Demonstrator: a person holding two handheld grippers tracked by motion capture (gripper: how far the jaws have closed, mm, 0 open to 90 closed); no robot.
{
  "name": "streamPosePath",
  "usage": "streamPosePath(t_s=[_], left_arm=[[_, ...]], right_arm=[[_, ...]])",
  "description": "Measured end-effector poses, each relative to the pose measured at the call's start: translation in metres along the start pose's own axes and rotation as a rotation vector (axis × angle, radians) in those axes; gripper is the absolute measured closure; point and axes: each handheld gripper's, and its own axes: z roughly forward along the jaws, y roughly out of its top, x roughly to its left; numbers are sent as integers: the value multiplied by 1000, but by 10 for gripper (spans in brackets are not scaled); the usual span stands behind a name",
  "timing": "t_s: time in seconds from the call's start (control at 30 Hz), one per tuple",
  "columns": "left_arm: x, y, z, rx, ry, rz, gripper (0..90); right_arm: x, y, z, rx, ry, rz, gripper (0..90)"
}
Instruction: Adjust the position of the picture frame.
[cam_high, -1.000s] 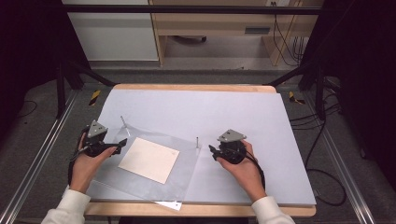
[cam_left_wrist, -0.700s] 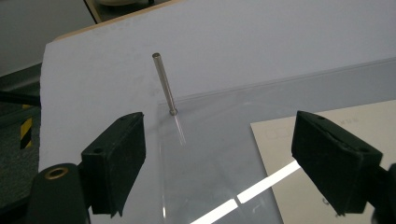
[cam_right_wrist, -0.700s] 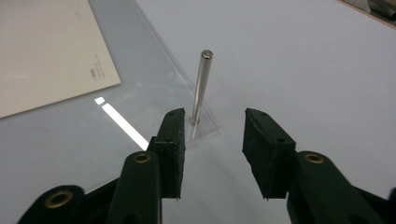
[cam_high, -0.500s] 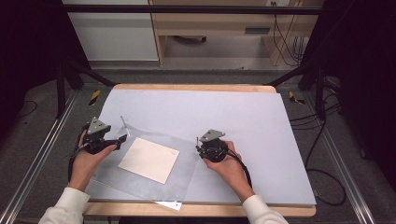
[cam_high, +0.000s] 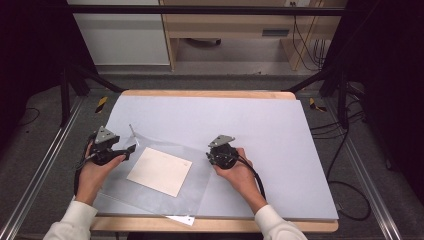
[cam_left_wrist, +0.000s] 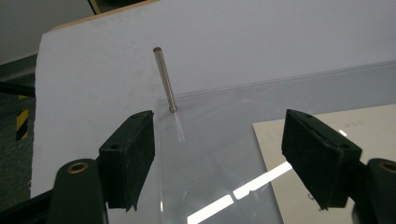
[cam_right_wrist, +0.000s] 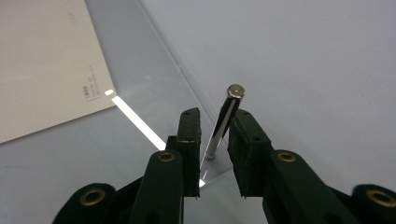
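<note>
The right gripper, jaws just closing around a pin without clamping yet, needs to pinch it; the left gripper gapes.

The high view looks down on the table; both gripper views sit close over the clear sheet.

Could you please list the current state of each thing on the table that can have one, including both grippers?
Clear sheet: lying flat on the table, a metal pin upright at two corners.
Card: flat under or in the sheet.
Left pin: upright, untouched.
Right pin: upright between the right jaws.
Left gripper: open, jaws just closing somewhat.
Right gripper: jaws just closing around the pin, small gaps left.
</note>
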Motion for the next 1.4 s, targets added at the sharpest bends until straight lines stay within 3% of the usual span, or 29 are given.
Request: streamPosePath(t_s=[0.23, 0.37, 0.53, 0.63, 0.73, 0.97, 1.03, 1.13, 1.4], left_arm=[[3, -1, 0, 1, 6, -3, 311], [4, 1, 4, 2, 20, -1, 351], [9, 11, 20, -6, 40, -13, 411], [12, 14, 32, 23, 53, 27, 459], [18, 12, 45, 44, 58, 21, 493], [32, 11, 57, 37, 40, -6, 642], [34, 11, 60, 47, 40, 10, 661], [34, 11, 63, 45, 19, 1, 683], [31, 13, 64, 44, 37, 10, 696]], right_arm=[[0, -1, 3, 8, 5, 26, 766], [0, -1, 6, 14, 12, 36, 832], [-2, -2, 6, 6, 21, 26, 850], [-2, -2, 6, 8, 21, 24, 850], [-2, -2, 5, 9, 21, 24, 850], [-3, -2, 5, 13, 25, 24, 850], [-3, -2, 5, 13, 25, 22, 850], [-3, -2, 4, 13, 26, 20, 850], [-3, -2, 4, 14, 27, 26, 850]])
